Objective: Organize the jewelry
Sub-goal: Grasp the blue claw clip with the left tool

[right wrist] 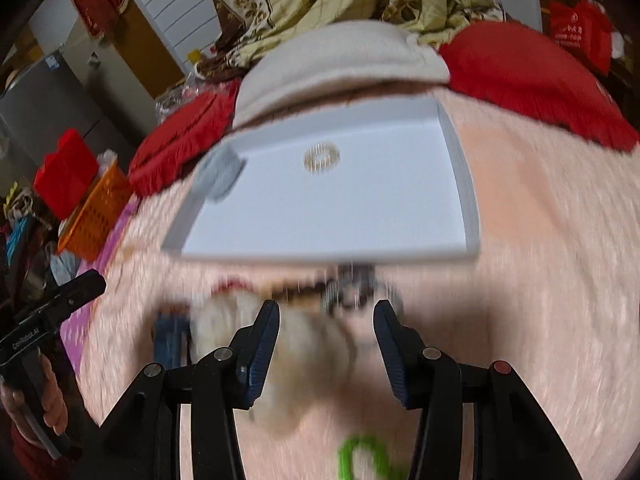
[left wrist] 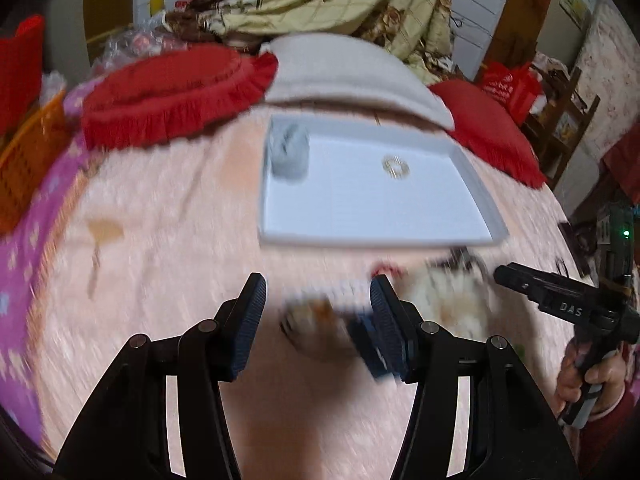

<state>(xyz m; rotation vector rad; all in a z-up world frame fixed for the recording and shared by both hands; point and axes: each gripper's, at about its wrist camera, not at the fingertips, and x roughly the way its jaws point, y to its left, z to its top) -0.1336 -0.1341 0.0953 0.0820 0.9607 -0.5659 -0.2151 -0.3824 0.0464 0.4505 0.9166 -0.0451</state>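
Note:
A white tray (left wrist: 400, 220) lies on the pink blanket, with a gold bracelet (left wrist: 396, 167) in its middle and a grey pouch (left wrist: 289, 151) in its far left corner. A blurred heap of jewelry (left wrist: 448, 292) lies in front of the tray. My left gripper (left wrist: 318, 312) is open, low over beaded pieces (left wrist: 316, 312) and a blue item (left wrist: 370, 344). My right gripper (right wrist: 326, 338) is open above a pale furry piece (right wrist: 308, 344) and dark chains (right wrist: 352, 288). The tray (right wrist: 460, 184), bracelet (right wrist: 322, 156) and pouch (right wrist: 218, 174) show in the right wrist view too.
Red fringed cushions (left wrist: 172, 92) and a cream pillow (left wrist: 344, 72) lie behind the tray. An orange basket (left wrist: 28, 160) stands at the left. A green ring-shaped item (right wrist: 360, 456) lies near my right gripper. Both views are motion-blurred.

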